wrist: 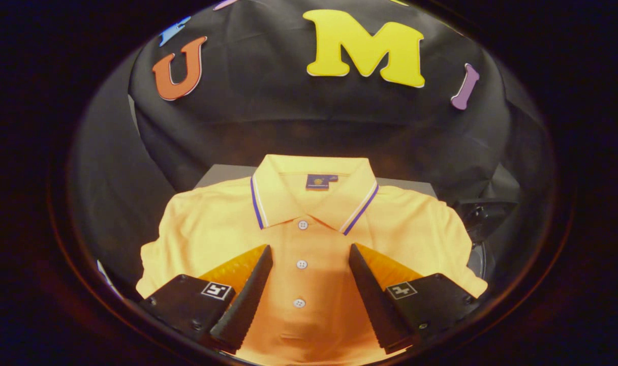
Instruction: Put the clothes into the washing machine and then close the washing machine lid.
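1. Gripper view, task progress: nothing of the task appears done. The shirt [309,239], a yellow-orange polo, lies spread flat and face up, collar away from the camera, not yet lifted.
2. Gripper view, gripper: the gripper [310,254] hovers over the lower front of the shirt. Its jaws stand wide apart, one on each side of the button placket, with two buttons showing in the gap between them. Whether the fingertips touch the cloth cannot be told; nothing is clamped.
3. Gripper view, remaining work, as a judgement: grasping the shirt, carrying it to the washing machine, dropping it in and closing the lid are all left to do.
4. Gripper view, washing machine: no part of it can be identified with certainty. A dark rounded object [484,218] sits just beside the shirt's sleeve on the right-finger side; what it is cannot be told.
5. Gripper view, surface: the shirt rests on a flat grey surface [222,175], bare strips of which show beyond the shirt's shoulders on both sides of the collar.
6. Gripper view, room: beyond the shirt's collar hangs a creased black cloth wall [268,101], closing the booth. Lighting falls mainly on the shirt; the surroundings are dim.
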Demonstrator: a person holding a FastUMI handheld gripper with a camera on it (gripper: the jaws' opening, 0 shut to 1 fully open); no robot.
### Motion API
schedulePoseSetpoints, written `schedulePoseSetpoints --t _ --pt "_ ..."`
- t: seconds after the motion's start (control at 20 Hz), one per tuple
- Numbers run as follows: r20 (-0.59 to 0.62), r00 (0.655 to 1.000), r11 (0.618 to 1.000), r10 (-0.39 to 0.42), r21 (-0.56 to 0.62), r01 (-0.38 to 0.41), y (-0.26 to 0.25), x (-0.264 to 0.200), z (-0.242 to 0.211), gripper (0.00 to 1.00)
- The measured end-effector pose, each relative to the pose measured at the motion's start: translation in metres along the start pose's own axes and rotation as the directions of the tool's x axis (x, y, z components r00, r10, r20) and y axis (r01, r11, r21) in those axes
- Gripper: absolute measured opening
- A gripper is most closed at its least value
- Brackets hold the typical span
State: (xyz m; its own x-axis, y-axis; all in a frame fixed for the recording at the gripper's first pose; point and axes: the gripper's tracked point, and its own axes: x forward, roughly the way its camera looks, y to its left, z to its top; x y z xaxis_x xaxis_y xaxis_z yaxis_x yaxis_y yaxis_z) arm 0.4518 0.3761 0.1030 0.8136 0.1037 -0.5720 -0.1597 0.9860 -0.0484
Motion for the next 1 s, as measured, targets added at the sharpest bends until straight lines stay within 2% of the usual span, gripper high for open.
schedulePoseSetpoints --t 0.1,0.15,0.2,0.25,0.35,0.45,0.55,0.7,1.0 --pt "0.013 1.0 1.0 -0.007 0.02 0.007 -0.004 -0.001 0.0 0.84" --pt "0.023 1.0 0.999 -0.014 0.029 0.013 -0.004 -0.002 0.0 0.69" --pt "0.033 0.999 0.999 -0.019 0.044 0.018 -0.007 -0.003 0.001 0.58" --pt "0.04 0.999 0.999 -0.014 0.047 0.012 -0.011 0.001 0.001 0.37" --pt "0.052 0.998 0.999 0.03 0.04 -0.032 -0.01 0.0 0.003 0.23" --pt "0.065 0.994 0.996 0.082 0.016 -0.083 -0.011 0.0 0.004 0.14" --pt "0.071 0.989 0.99 0.132 0.035 -0.134 -0.013 -0.001 0.003 0.1" --pt "0.08 0.98 0.982 0.18 0.04 -0.184 -0.017 -0.007 0.001 0.08" --pt "0.217 0.942 0.967 0.256 -0.035 -0.254 -0.021 -0.052 0.018 0.06"
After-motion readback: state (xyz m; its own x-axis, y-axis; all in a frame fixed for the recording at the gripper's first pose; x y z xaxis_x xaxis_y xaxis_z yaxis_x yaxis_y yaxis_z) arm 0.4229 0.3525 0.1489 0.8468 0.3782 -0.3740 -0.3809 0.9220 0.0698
